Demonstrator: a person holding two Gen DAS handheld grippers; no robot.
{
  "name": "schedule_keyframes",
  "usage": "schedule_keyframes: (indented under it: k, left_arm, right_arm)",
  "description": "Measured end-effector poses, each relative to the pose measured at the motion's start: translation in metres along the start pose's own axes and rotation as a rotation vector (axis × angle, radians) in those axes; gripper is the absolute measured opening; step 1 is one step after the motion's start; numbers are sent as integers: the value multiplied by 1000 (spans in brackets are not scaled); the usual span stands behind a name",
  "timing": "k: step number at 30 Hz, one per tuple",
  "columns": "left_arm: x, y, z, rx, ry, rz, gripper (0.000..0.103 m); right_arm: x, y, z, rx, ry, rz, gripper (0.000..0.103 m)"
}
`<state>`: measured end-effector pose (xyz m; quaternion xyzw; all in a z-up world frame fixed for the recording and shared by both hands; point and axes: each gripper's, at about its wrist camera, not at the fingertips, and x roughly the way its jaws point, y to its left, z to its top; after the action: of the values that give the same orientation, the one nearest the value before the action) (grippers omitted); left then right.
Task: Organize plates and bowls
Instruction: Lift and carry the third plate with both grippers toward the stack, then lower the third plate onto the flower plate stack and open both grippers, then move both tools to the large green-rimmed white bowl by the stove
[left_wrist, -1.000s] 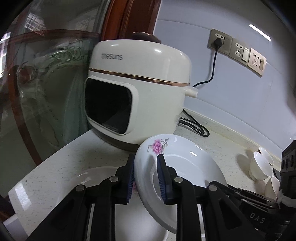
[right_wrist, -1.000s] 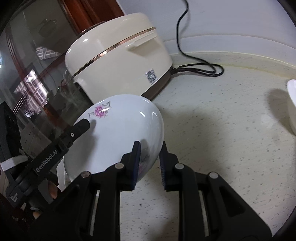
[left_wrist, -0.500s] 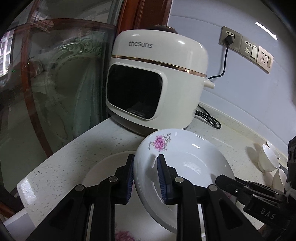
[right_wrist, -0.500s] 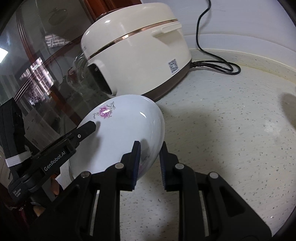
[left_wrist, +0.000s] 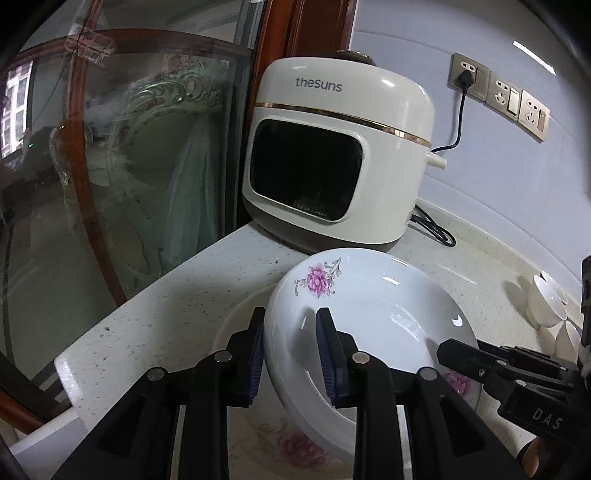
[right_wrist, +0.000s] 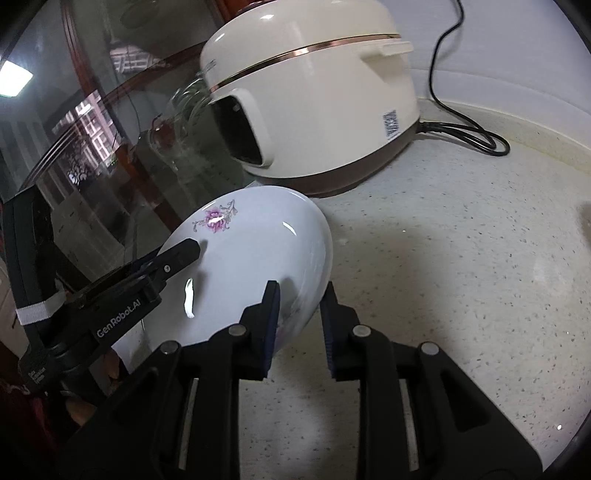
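A white deep plate with pink flowers (left_wrist: 373, 306) is held tilted above the counter by both grippers. My left gripper (left_wrist: 291, 354) is shut on its near-left rim. My right gripper (right_wrist: 298, 325) is shut on its right rim; the plate also shows in the right wrist view (right_wrist: 251, 266). A second white flowered plate (left_wrist: 280, 443) lies flat on the counter right under the held one, mostly hidden. Several small white bowls (left_wrist: 546, 306) stand at the far right of the counter.
A cream rice cooker (left_wrist: 340, 155) stands at the back of the speckled counter (right_wrist: 461, 258), its black cord (right_wrist: 469, 136) running to a wall socket (left_wrist: 467, 79). A glass panel with a wooden frame (left_wrist: 110, 166) borders the counter's left edge.
Both grippers have carried the plate back and away from the rice cooker, which now stands farther off. More of the plate lying underneath shows.
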<state>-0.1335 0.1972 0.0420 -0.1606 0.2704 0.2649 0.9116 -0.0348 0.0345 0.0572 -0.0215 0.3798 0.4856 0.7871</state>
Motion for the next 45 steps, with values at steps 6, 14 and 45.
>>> schedule_keyframes:
  k: [6,14,45]
  left_arm:
    - [-4,9,-2,6,-3,15,28]
    - [-1,16,-7,10,8,40,28]
    - [-12,-35,-5,137,-38,8,84]
  right_arm:
    - [6,13,-1,-55,2,9,27]
    - [11,29,-4,-131,0,-18,31]
    - [-54,-31,15,28,-272,-194,83]
